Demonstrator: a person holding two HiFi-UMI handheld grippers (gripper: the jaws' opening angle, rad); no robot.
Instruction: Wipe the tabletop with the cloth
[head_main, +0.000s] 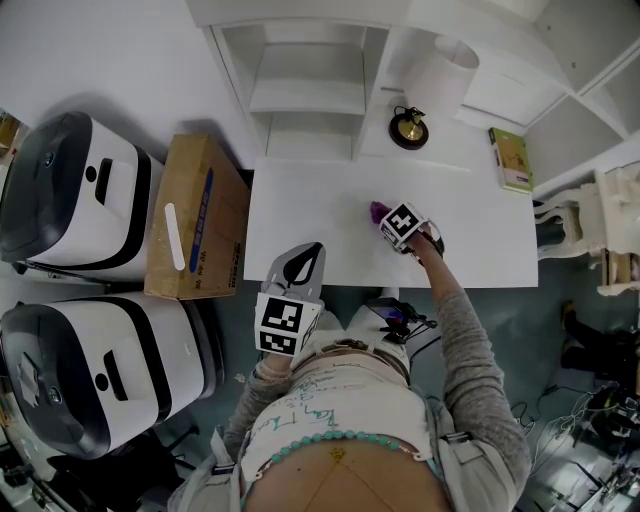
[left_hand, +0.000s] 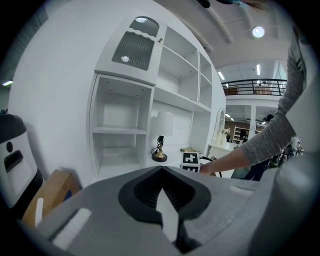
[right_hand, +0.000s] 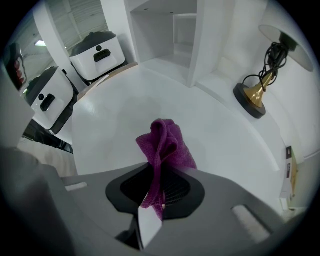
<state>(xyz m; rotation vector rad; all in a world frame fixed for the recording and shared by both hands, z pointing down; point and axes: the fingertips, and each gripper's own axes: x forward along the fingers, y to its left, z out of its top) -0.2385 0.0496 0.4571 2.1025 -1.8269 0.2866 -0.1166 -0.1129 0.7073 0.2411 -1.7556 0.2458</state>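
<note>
A purple cloth (head_main: 377, 211) is bunched up on the white tabletop (head_main: 300, 200), right of its middle. My right gripper (head_main: 386, 217) is shut on it. In the right gripper view the cloth (right_hand: 165, 142) stands up in folds between the jaws of this gripper (right_hand: 159, 167), with its lower edge spread on the tabletop (right_hand: 125, 120). My left gripper (head_main: 308, 252) hovers at the table's front edge, left of the other, and is shut with nothing in it. In its own view the left gripper (left_hand: 161, 168) points toward the shelves.
A brass-footed lamp (head_main: 408, 128) and a green book (head_main: 511, 158) stand at the table's back. White shelving (head_main: 310, 90) rises behind. A cardboard box (head_main: 195, 215) and two white machines (head_main: 75, 190) sit left of the table. A white chair (head_main: 570, 215) stands at the right.
</note>
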